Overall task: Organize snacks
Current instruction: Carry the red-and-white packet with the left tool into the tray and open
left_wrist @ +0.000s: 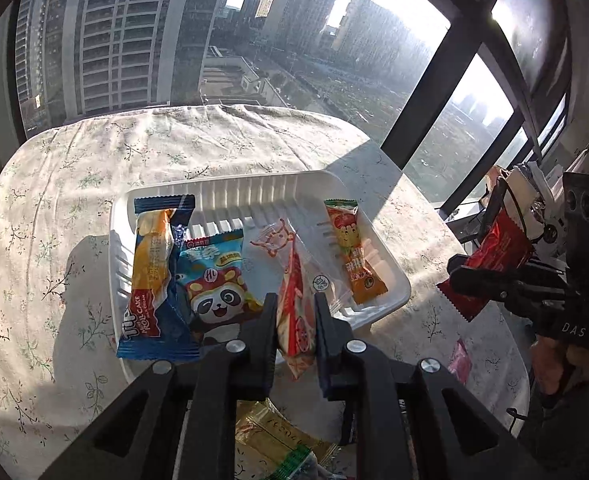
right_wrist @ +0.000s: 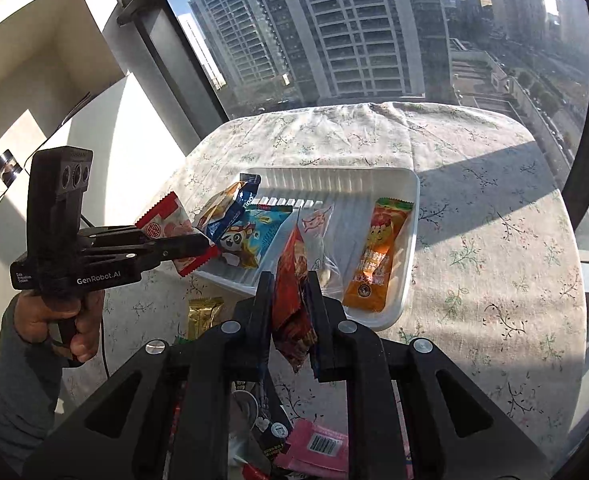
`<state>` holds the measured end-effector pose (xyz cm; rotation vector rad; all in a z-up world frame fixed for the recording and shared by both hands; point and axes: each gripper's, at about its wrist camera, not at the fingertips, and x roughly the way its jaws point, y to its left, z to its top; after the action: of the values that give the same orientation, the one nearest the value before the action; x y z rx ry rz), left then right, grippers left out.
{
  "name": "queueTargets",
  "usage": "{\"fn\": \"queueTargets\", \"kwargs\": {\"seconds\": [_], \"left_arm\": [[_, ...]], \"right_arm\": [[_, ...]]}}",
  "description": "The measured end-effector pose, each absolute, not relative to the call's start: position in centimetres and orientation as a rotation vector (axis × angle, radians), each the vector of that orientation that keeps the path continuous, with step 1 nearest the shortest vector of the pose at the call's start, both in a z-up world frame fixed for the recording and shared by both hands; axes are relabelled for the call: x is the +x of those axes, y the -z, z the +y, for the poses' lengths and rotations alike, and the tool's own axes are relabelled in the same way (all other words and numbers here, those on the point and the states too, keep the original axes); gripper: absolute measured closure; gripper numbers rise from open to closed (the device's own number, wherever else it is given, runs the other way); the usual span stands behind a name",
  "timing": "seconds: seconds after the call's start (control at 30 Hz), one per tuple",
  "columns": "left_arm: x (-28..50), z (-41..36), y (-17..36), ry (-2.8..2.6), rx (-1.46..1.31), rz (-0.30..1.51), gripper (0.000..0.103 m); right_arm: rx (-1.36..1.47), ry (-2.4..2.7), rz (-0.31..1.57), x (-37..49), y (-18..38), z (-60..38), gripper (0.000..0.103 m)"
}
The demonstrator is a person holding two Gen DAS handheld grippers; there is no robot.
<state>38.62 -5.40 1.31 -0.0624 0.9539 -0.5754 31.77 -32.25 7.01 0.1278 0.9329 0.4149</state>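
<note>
- Left claw (left_wrist: 294, 316) is clenched on a red-and-white snack packet (left_wrist: 294, 312), held upright just short of the near rim of the tray; right claw (right_wrist: 288, 292) is clenched on a dark red snack packet (right_wrist: 292, 300), also at the near rim.
- Desk (left_wrist: 74, 168) under a floral cloth spreads ahead of both claws and carries everything.
- White ribbed tray (left_wrist: 254, 188) lies directly ahead of the claws, holding four packets.
- Blue-and-orange roll cake packet (left_wrist: 156, 276) lies along the tray's side, left of the left claw.
- Blue panda packet (left_wrist: 214, 280) lies beside the roll cake, partly under it, just left of the left claw's fingers.
- Clear packet with orange print (left_wrist: 274, 240) lies mid-tray, beyond the left claw's tips.
- Orange packet (left_wrist: 354, 252) lies at the tray's far right, right of both claws.
- Gold packet (right_wrist: 202, 314) and pink packet (right_wrist: 314, 444) lie on the desk outside the tray, on the near side beneath the claws.
</note>
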Motion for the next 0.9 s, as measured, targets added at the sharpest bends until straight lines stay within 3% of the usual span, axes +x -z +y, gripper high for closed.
{"fn": "queueTargets", "kwargs": {"seconds": [0.5,0.8,0.9], "left_arm": [[43.1,-9.5,3.5,0.529,0.053,1.011,0.086],[43.4,-10.4,4.3,0.518,0.083,1.003,0.085],[43.2,-10.5,4.1,0.515,0.088,0.990,0.075]], "right_arm": [[-0.002,-0.352,1.102,41.1,1.5,-29.6,0.089],[-0.024,-0.350,1.105,42.5,3.3,-29.2,0.089],[-0.039,-0.342,1.095,42.5,3.3,-29.0,0.089]]}}
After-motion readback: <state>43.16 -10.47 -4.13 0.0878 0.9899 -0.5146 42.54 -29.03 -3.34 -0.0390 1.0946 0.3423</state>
